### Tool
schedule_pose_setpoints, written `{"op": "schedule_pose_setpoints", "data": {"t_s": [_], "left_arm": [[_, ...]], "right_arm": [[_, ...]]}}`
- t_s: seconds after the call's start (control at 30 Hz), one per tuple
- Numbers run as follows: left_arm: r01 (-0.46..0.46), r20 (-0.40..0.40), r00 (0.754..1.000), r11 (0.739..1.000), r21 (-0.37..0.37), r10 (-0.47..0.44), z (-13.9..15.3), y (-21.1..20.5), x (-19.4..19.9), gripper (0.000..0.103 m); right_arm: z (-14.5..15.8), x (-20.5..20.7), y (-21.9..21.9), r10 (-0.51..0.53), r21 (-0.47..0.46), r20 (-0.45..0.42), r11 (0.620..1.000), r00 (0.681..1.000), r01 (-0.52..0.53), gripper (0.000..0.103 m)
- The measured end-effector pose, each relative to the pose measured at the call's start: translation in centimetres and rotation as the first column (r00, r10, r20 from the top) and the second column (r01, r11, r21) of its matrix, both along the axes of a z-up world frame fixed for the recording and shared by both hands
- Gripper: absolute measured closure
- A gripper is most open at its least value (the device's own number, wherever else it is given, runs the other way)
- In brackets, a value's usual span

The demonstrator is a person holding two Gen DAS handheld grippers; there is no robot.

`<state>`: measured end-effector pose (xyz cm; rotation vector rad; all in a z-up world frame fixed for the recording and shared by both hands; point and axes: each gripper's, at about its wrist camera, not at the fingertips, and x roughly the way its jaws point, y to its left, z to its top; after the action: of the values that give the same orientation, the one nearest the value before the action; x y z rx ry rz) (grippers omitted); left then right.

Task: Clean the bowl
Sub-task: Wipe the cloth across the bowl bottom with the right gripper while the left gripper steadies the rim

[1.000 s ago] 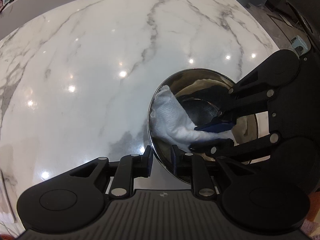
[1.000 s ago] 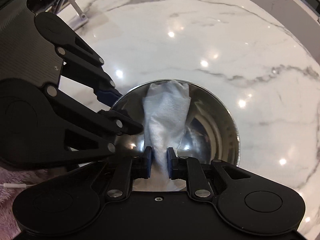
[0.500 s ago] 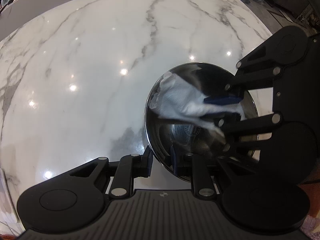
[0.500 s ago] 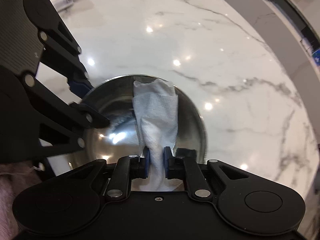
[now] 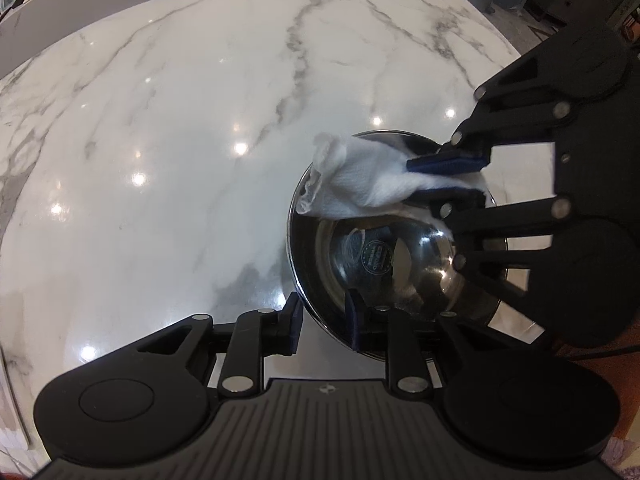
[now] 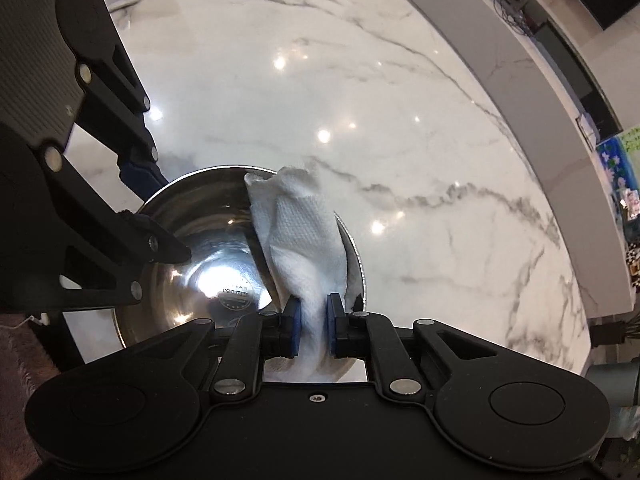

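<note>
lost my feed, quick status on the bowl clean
Left gripper jaws straddle steel bowl rim, opening. Right gripper shut on paper towel, draped over far rim. Marble tabletop around it, nothing in the way.

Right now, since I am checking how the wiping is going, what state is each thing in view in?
Shiny steel bowl: upright on the marble table, rim between the left fingers.
White paper towel: crumpled, draped over the bowl's rim.
Left hand-held gripper: jaws opening, astride the bowl's rim.
Right hand-held gripper: shut on the towel.
White marble table: glossy, looks dry.
</note>
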<state>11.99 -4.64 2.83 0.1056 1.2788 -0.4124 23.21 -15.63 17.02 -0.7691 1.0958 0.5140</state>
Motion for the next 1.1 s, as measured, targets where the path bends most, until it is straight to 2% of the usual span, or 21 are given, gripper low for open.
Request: {"op": "schedule_pose_setpoints", "data": {"t_s": [0.1, 0.2, 0.3, 0.67, 0.9, 1.1], "left_arm": [[-0.006, -0.002, 1.000, 1.000, -0.010, 0.006, 0.0, 0.3, 0.0, 0.082], [-0.013, -0.001, 1.000, 1.000, -0.010, 0.013, 0.0, 0.3, 0.0, 0.082], [-0.014, 0.001, 1.000, 1.000, -0.002, 0.014, 0.1, 0.1, -0.1, 0.082], [-0.026, 0.000, 1.000, 1.000, 0.011, 0.026, 0.0, -0.2, 0.0, 0.083], [-0.040, 0.002, 0.999, 0.999, 0.005, 0.040, -0.1, 0.3, 0.1, 0.085], [-0.028, 0.011, 1.000, 0.999, 0.025, 0.028, 0.0, 0.1, -0.1, 0.085]], "right_arm": [[-1.4, 0.4, -0.2, -0.014, 0.029, -0.034, 0.999, 0.999, 0.015, 0.095], [-1.6, -0.1, 0.0, -0.008, 0.043, -0.050, 0.999, 0.999, 0.010, 0.090], [-2.0, 0.1, 0.3, -0.012, 0.051, -0.058, 0.999, 0.998, 0.015, 0.090], [-1.7, 0.3, -0.6, 0.001, 0.143, -0.157, 0.989, 0.988, 0.022, 0.090], [-1.7, -0.6, -0.1, 0.027, 0.104, -0.183, 0.995, 0.983, -0.008, 0.090], [-1.7, -1.5, 0.0, 0.043, 0.041, -0.137, 0.998, 0.990, -0.038, 0.091]]}}
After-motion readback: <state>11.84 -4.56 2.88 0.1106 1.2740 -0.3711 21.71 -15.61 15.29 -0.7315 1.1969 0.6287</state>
